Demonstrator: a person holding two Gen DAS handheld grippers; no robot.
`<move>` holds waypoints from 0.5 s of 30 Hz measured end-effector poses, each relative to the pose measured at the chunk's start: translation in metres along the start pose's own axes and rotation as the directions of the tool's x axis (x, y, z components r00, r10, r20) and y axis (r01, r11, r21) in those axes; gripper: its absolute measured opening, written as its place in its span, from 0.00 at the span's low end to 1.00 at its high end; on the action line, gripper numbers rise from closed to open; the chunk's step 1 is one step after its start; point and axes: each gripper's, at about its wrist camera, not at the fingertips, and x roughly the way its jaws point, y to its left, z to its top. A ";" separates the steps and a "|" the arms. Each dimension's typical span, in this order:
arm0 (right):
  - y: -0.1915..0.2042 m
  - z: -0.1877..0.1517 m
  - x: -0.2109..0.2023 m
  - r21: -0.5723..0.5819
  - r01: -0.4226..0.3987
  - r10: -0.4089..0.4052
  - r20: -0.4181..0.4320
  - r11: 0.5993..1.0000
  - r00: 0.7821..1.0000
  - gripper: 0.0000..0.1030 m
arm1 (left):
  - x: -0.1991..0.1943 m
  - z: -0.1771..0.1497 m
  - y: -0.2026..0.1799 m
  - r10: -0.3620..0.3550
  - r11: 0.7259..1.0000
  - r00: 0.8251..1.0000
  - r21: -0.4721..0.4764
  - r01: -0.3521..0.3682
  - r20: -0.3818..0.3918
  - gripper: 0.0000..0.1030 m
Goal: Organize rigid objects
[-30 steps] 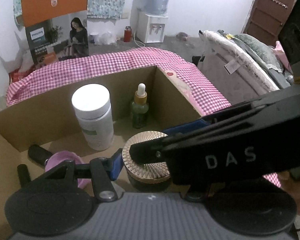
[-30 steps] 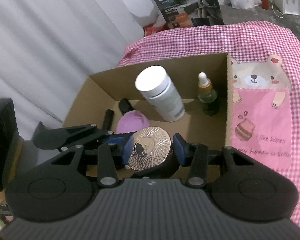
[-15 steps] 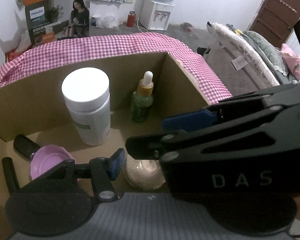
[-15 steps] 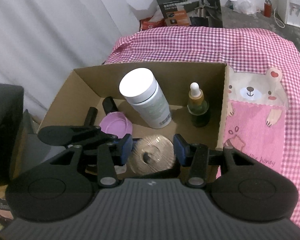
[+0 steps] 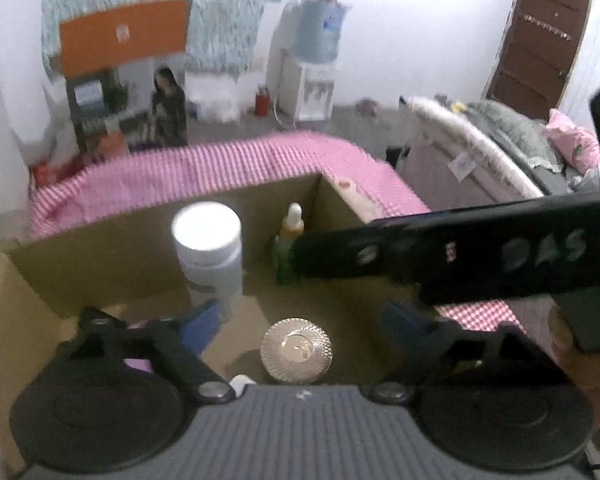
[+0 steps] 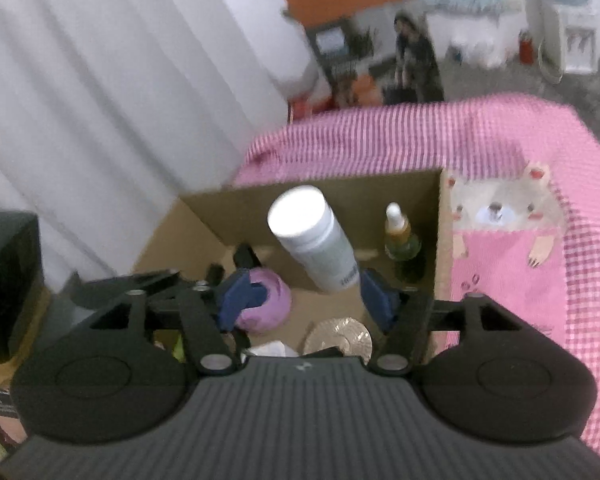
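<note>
A jar with a ribbed gold lid (image 5: 296, 350) (image 6: 338, 336) stands on the floor of the open cardboard box (image 5: 100, 256) (image 6: 380, 188). My left gripper (image 5: 302, 320) hangs just above it, jaws opening wide, blue pads well clear of the lid. My right gripper (image 6: 306, 300) is also opening, with nothing touching its pads; the jar sits low between and below them. In the left wrist view the right gripper (image 5: 460, 252) crosses as a black bar. Behind stand a white-capped bottle (image 5: 208, 248) (image 6: 316, 244) and a green dropper bottle (image 5: 288, 240) (image 6: 400, 240).
A purple round item (image 6: 266, 304) and dark tubes lie at the box's left side. The box rests on a pink checked cloth (image 6: 420, 140) with a bear picture (image 6: 500, 216). A white curtain (image 6: 120, 100) hangs left; a bed (image 5: 500, 140) lies right.
Both grippers lowered the gold-lidded jar into the box, then spread their jaws off it and drew up and back. The jar stays on the box floor.
</note>
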 end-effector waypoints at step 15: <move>0.060 -0.046 -0.110 0.021 0.173 -0.169 0.358 0.985 0.918 0.99 | -0.097 -0.025 -0.025 0.320 0.947 0.933 -0.025 -0.320 0.165 1.00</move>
